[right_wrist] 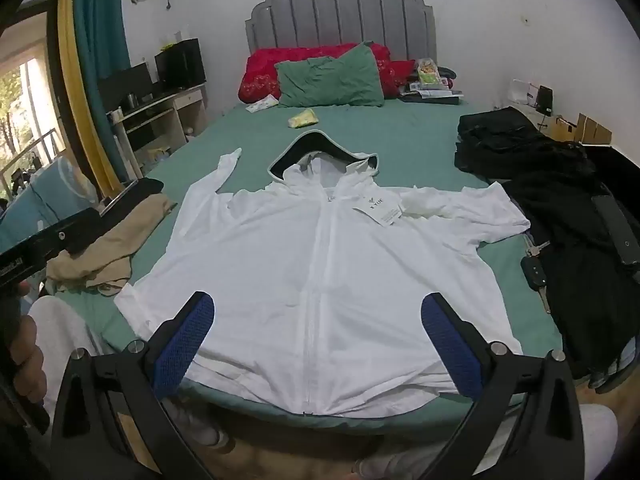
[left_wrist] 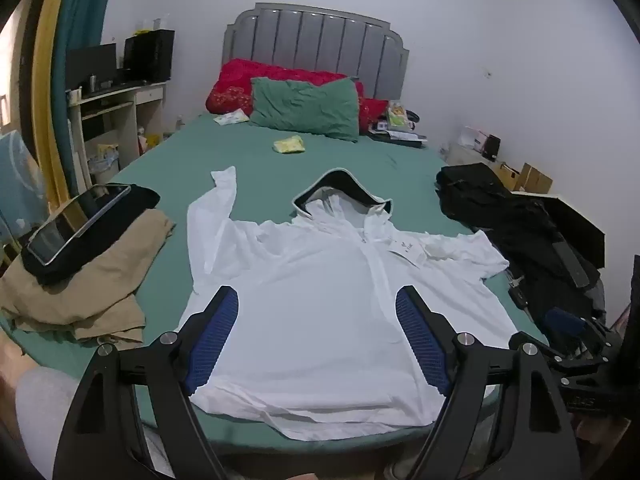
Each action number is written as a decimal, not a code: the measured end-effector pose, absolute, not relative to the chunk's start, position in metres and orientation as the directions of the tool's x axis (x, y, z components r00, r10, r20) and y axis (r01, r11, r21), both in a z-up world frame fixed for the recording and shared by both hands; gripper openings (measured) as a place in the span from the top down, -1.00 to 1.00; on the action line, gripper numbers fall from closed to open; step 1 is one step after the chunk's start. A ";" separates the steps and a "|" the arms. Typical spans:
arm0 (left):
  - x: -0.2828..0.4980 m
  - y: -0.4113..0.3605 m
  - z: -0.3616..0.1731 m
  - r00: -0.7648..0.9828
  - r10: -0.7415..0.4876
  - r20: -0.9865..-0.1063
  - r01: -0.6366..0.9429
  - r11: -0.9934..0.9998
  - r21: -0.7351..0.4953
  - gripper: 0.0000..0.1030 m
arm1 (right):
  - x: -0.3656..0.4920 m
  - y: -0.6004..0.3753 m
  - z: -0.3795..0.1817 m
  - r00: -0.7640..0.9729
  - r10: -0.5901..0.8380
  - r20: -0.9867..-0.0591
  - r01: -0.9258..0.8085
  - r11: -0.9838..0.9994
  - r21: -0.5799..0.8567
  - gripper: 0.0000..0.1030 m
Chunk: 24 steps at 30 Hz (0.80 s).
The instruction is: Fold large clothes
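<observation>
I have both tools hovering over the near edge of the bed (left_wrist: 248, 152), and neither is holding anything. The left gripper (left_wrist: 316, 300) has its blue-padded jaws spread wide above the lower half of the white hooded jacket (left_wrist: 320, 280); the right gripper (right_wrist: 320, 312) is just as wide open, framing the zip that runs down the jacket's front. The jacket lies flat and face up on the green sheet, hood (right_wrist: 320, 152) pointing toward the headboard, hem at the near edge, a paper tag (right_wrist: 380, 210) by the collar. One sleeve angles up to the left (the other is bunched to the right). A tan garment (left_wrist: 92, 280) with a tablet (left_wrist: 76, 220) sits left; black clothes (right_wrist: 560, 216) and a car key (right_wrist: 534, 270) sit right.
</observation>
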State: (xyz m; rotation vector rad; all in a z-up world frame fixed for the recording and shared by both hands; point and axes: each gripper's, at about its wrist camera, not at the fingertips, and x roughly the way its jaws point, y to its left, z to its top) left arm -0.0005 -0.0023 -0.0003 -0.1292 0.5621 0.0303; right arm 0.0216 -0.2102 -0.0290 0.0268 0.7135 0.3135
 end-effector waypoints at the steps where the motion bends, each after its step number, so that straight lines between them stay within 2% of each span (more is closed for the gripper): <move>1: -0.001 -0.004 -0.001 0.846 -0.009 -0.534 -0.060 0.992 -0.112 -0.63 | 0.021 -0.210 -0.029 0.710 0.291 -0.641 -0.273 0.953 0.132 -0.98; 2: -0.003 0.003 0.000 0.849 -0.017 -0.528 -0.071 0.987 -0.147 -0.63 | 0.021 -0.210 -0.029 0.708 0.292 -0.643 -0.271 0.953 0.134 -0.98; 24: 0.001 0.005 0.004 0.834 0.007 -0.552 -0.094 0.987 -0.129 -0.63 | 0.026 -0.217 -0.027 0.712 0.293 -0.639 -0.265 0.954 0.142 -0.98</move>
